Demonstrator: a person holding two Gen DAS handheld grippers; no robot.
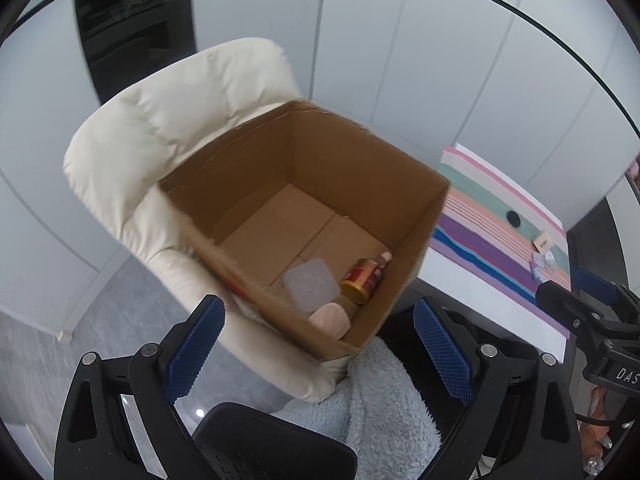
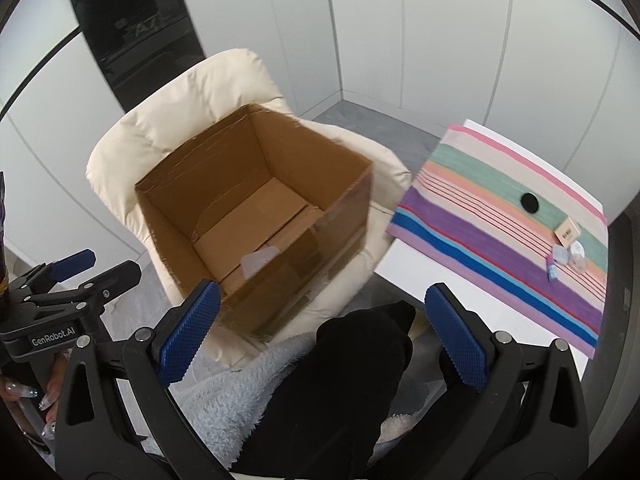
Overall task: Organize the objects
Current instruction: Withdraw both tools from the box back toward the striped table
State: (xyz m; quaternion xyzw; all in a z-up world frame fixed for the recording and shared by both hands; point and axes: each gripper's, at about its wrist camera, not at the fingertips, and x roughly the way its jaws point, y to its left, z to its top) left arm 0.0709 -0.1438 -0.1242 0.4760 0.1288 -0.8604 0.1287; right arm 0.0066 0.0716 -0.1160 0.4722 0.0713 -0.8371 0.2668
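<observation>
Between picks: both the left gripper (image 1: 316,344) and right gripper (image 2: 320,336) spread, empty, near the cardboard box (image 1: 416,240) on a cream chair (image 1: 160,120). Bottle (image 1: 362,280) already inside; next reach right for the small carton (image 2: 567,232) on the striped mat (image 2: 500,248).

The left gripper (image 2: 76,276) body reads "GenRobot.AI"; the right gripper (image 1: 576,284) shows "DAS", cut off.

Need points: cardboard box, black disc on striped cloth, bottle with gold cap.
cardboard box (image 2: 340,216), right wrist view, outside of right wall
black disc (image 2: 529,202), right wrist view, centre of its top
bottle with gold cap (image 1: 362,278), left wrist view, red label on body
</observation>
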